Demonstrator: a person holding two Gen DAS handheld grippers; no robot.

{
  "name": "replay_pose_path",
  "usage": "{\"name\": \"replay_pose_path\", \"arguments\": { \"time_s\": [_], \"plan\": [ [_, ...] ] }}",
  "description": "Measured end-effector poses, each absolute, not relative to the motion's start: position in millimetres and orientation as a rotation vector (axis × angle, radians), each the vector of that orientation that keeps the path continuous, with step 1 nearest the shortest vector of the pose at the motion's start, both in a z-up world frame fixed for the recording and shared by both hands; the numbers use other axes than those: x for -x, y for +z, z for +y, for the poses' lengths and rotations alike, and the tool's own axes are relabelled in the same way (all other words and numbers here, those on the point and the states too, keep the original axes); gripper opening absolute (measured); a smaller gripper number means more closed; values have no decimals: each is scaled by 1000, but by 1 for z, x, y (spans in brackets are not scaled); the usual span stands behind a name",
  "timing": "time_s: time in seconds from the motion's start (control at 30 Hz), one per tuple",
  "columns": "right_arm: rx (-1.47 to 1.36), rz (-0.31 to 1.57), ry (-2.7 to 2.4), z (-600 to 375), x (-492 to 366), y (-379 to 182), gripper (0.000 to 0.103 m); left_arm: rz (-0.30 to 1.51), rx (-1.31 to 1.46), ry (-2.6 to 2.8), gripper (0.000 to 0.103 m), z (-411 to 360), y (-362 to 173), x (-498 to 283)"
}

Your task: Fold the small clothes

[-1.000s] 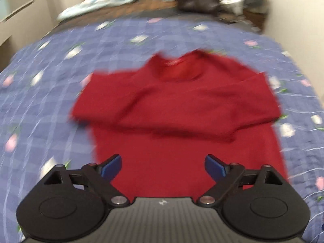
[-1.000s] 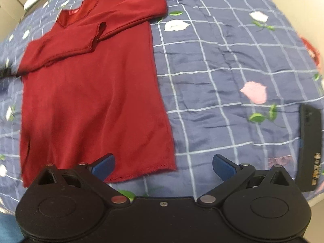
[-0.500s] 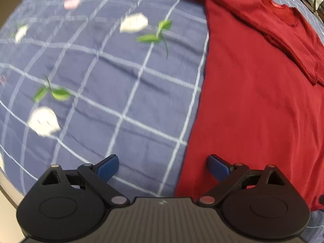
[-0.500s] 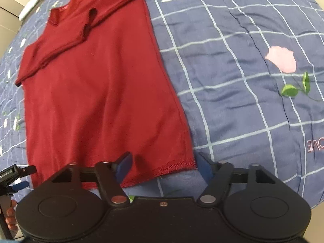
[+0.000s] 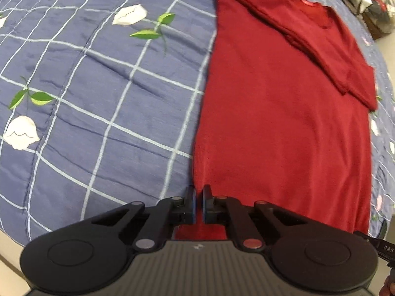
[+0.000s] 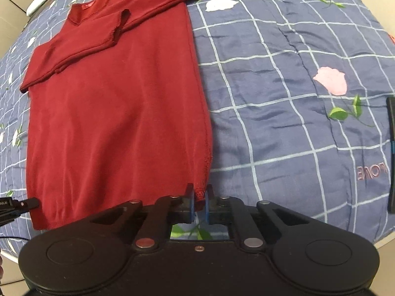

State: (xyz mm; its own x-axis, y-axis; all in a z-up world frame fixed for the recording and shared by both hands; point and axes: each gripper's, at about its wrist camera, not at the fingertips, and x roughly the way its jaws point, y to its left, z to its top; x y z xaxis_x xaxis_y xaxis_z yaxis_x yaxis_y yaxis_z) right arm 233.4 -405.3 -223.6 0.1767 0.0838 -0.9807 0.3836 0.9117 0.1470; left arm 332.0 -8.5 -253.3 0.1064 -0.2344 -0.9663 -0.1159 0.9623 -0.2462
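While both near hem corners are pinched, the dark red long-sleeved knit sweater [image 6: 118, 113] lies flat on the blue checked bedspread with tulip print [image 5: 98, 113], neckline at the far end and both sleeves folded across the chest. The left hand-held gripper [image 5: 198, 203] is clenched on the near left corner of the hem, and the right hand-held gripper [image 6: 199, 203] is clenched on the near right corner, where the stitched edge shows between its blue pads [image 6: 190, 207].

Judging by this, the step in hand is the bottom-to-top fold. To do it well, both corners should rise together and level — any lag on one side would skew the hem. The hem should travel far enough to meet the shoulder line, landing over the crossed sleeves without dragging them out of place. The knit looks soft and limp, so a slow lift ought to keep the middle from sagging and bunching; the side seams should stack one over the other.

No basket, box or other container shows in either view — only a dark flat phone-like object [image 6: 391, 153] lying on the bedspread at the far right edge of the right wrist view, well apart from the sweater.
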Motion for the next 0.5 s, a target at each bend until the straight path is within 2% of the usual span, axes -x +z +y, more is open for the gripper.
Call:
{"name": "replay_pose_path", "arguments": {
  "time_s": [0.23, 0.5],
  "plan": [
    [-348, 1345, -184, -396, -209, -190, 6, 1432, 253, -98, 2, 6, -230, -309],
    [-322, 1347, -155, -381, -152, -178, 6, 1417, 212, -114, 2, 13, -206, -274]
  ]
}}
